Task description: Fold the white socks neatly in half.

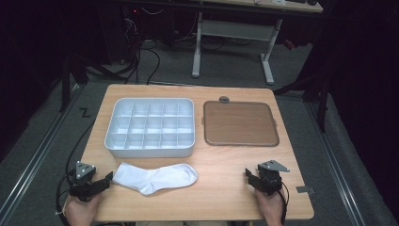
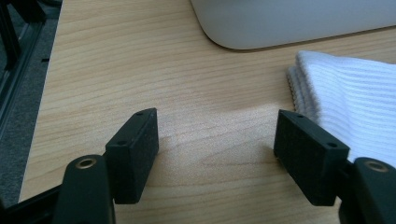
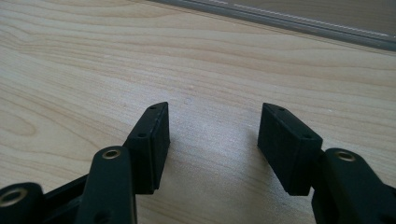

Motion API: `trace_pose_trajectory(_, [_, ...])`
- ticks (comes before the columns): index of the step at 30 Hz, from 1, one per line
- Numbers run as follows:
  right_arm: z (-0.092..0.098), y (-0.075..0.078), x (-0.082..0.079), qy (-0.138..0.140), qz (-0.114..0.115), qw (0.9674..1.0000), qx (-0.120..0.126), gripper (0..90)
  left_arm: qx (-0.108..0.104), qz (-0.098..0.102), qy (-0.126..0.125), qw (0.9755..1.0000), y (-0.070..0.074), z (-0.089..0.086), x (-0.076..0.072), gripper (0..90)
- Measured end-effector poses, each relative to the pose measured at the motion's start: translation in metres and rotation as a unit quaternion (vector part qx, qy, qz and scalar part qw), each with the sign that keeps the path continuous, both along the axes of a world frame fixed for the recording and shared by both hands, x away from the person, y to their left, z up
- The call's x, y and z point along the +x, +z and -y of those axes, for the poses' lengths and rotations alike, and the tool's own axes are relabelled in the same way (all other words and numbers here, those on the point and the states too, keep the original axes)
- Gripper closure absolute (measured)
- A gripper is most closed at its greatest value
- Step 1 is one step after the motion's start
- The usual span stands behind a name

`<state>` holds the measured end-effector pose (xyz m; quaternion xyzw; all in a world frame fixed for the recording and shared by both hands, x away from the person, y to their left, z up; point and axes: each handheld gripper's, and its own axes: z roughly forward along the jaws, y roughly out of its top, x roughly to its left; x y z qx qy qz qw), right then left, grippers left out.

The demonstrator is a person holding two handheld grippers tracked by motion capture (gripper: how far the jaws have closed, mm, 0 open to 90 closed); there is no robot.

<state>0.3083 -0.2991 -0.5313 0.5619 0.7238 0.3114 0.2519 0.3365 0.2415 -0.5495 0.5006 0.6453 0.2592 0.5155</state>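
The white sock lies flat on the desk, at six o'clock from the divided tray. The left tongs gape wide and empty at the sock's nine o'clock; the right tongs, equally wide, hold nothing at its three o'clock.

- The sock is white with fine ribbing, lying just in front of the organiser box.
- The organiser box is pale grey-white, its grid of compartments the same shade.
- The tray, right of the organiser box, is brown with a grey rim.
- The worktop is light wood with a wavy grain.
- The left tool and right tool are matt black.
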Motion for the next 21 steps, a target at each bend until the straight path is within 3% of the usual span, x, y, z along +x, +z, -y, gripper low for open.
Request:
trace_pose_trajectory(11, [-0.0003,0.0001,0.0001,0.000,0.000,1.0000,-0.001,44.5,0.002,0.001,-0.002,1.0000,-0.0001,0.0008,0.0001,31.2])
trace_pose_trajectory(21, [-0.0012,0.0004,-0.0007,0.013,0.002,0.9999,-0.002,51.2,-0.018,-0.002,-0.002,0.9998,0.0015,-0.0020,0.0027,28.1])
